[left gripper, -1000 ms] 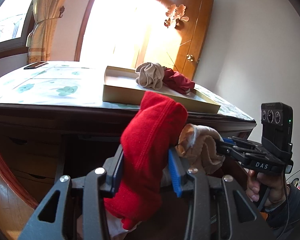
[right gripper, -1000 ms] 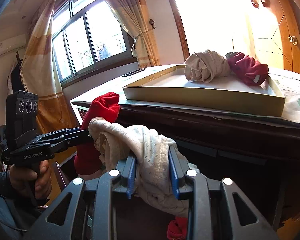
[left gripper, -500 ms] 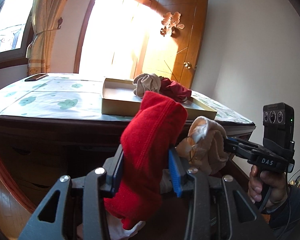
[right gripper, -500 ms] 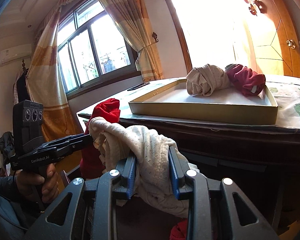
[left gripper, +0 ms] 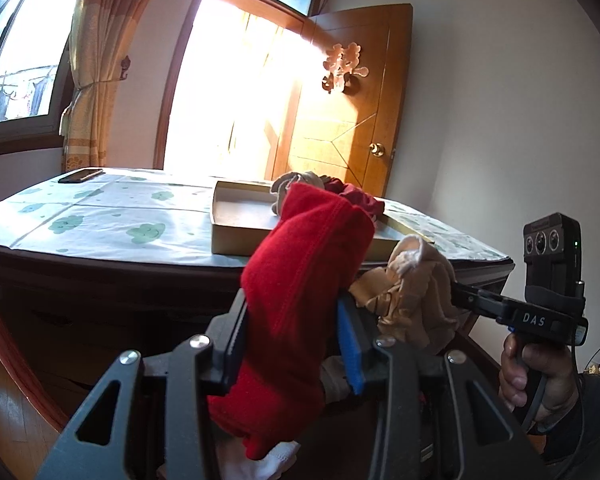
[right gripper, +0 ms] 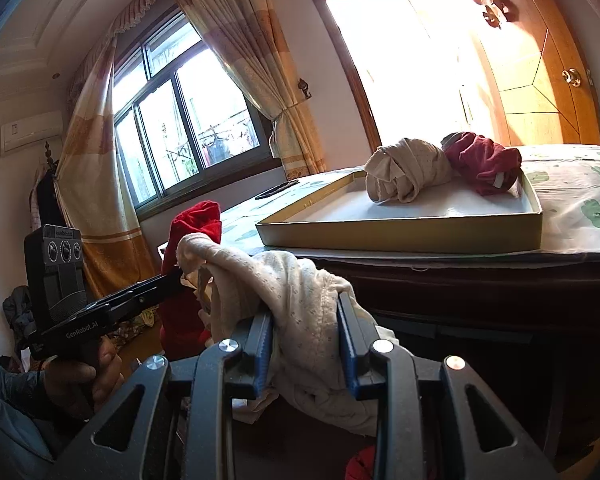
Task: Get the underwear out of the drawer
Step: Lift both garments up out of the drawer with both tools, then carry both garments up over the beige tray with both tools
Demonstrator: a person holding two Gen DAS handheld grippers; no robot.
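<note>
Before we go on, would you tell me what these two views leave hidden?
- Drawer: neither view shows it; the red fabric underwear and cream knitted underwear fill the foreground.
- Dark flat object on the table's far corner: too small to identify.
- Red cloth, right wrist view: cut off by the bottom edge.

I'm in a home bedroom: tied-back curtains (right gripper: 236,60) frame the window (right gripper: 180,128) at upper left, a wooden door (left gripper: 352,100) stands open, a cloth-covered worktop (left gripper: 100,220) ahead.
</note>
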